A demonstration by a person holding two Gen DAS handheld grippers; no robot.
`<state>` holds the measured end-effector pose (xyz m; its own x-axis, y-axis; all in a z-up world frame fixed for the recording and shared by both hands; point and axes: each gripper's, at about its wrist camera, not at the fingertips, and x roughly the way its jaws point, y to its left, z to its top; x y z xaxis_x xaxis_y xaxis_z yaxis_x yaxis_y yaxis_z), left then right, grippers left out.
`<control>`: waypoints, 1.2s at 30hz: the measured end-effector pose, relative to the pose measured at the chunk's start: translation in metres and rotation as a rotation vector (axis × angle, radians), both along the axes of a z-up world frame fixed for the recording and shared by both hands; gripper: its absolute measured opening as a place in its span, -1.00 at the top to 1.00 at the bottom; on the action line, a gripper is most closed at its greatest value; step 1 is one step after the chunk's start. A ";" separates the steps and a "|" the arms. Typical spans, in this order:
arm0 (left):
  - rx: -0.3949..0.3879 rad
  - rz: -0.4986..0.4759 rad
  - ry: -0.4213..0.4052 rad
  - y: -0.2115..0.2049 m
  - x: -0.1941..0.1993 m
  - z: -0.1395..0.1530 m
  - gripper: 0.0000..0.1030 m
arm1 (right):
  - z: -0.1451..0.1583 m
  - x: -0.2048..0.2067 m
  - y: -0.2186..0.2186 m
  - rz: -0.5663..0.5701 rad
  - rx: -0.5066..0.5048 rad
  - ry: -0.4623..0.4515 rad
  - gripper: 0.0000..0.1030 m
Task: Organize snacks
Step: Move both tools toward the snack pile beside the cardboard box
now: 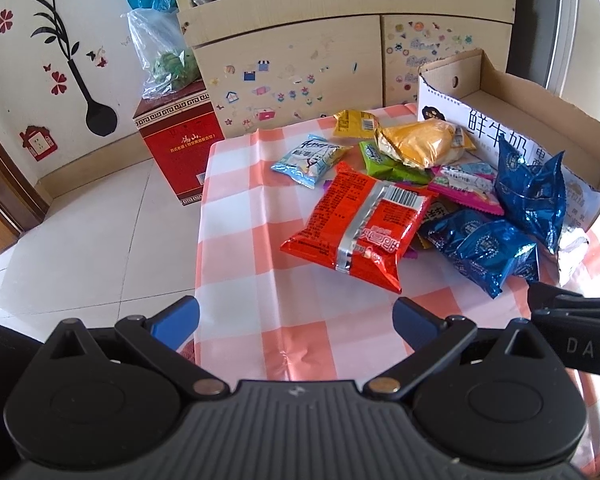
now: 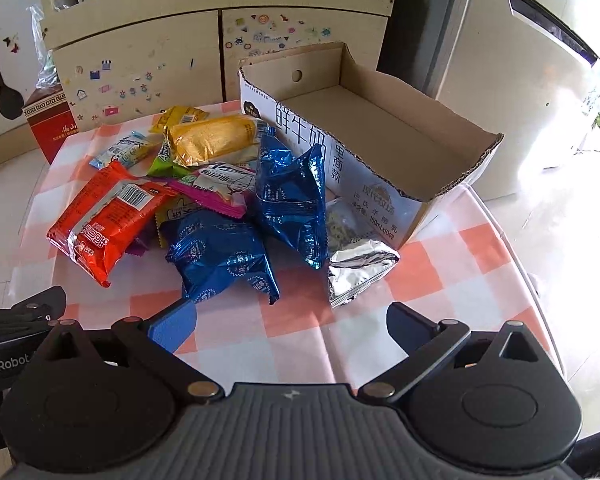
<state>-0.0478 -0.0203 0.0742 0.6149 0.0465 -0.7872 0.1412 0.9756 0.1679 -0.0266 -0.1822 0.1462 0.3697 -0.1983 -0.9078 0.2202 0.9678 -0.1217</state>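
Two grippers, left [image 1: 296, 320] and right [image 2: 292, 326], jaws wide; snack pile [image 2: 204, 200] beside carton [image 2: 380, 148].

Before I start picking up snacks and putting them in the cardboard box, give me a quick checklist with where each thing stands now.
1. Left gripper open, holding nothing: ok.
2. Right gripper open, holding nothing: ok.
3. Cardboard box open on top, with no snacks seen inside: ok.
4. Nearest packets free to grasp: ok. The red packet lies on top of the pile ahead of the left gripper; the silver packet lies ahead of the right gripper, against the box wall.
5. Upright blue packet stable: cannot tell; it leans against the box.
6. Grippers clear of each other: ok, side by side and apart.
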 end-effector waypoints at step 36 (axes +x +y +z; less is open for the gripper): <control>-0.039 -0.006 0.027 0.003 0.006 -0.014 -0.93 | -0.007 0.003 -0.012 -0.039 0.110 -0.015 -1.00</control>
<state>-0.0418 -0.0173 0.0600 0.5935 0.0115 -0.8048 0.1512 0.9805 0.1255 -0.0240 -0.1941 0.1389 0.3775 -0.1121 -0.9192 0.2590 0.9658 -0.0114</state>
